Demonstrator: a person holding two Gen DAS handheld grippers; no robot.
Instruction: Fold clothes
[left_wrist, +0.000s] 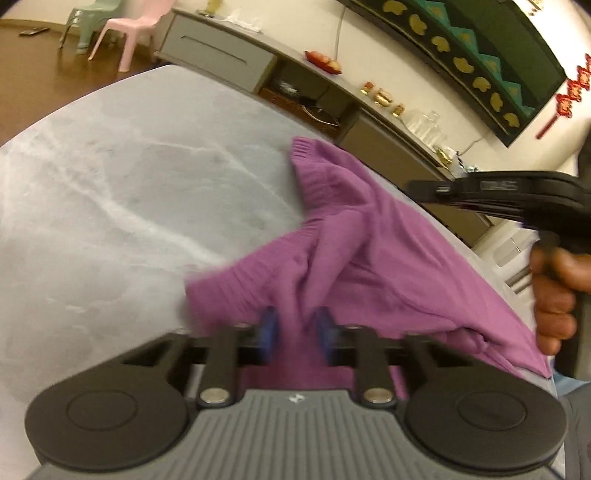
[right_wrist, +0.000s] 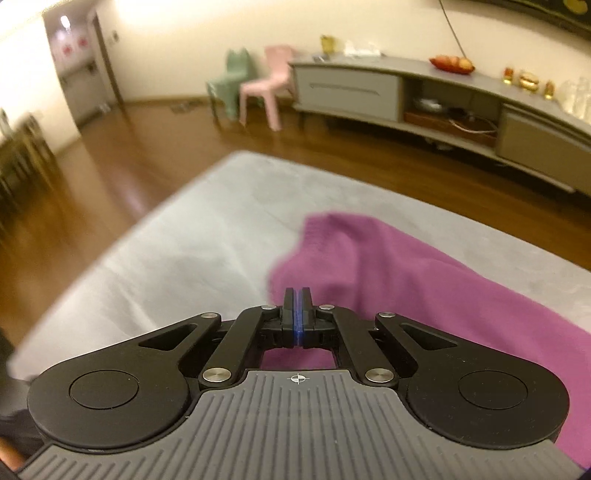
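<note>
A purple knitted sweater (left_wrist: 369, 251) lies crumpled on a grey padded surface (left_wrist: 110, 192), its ribbed cuffs pointing left. In the left wrist view my left gripper (left_wrist: 296, 325) is nearly closed, and its blue pads (left_wrist: 269, 325) pinch a raised fold of the sweater. In the right wrist view my right gripper (right_wrist: 296, 295) is shut, pads pressed together, over the near left part of the sweater (right_wrist: 406, 280). No fabric shows between its pads. A hand (left_wrist: 554, 295) holds that gripper's handle at the right edge of the left wrist view.
The grey surface (right_wrist: 166, 258) ends at a wooden floor (right_wrist: 110, 147) on the far and left sides. Beyond it stand a long low grey cabinet (right_wrist: 351, 88), a pink chair (right_wrist: 269, 85) and a green chair (right_wrist: 231, 81).
</note>
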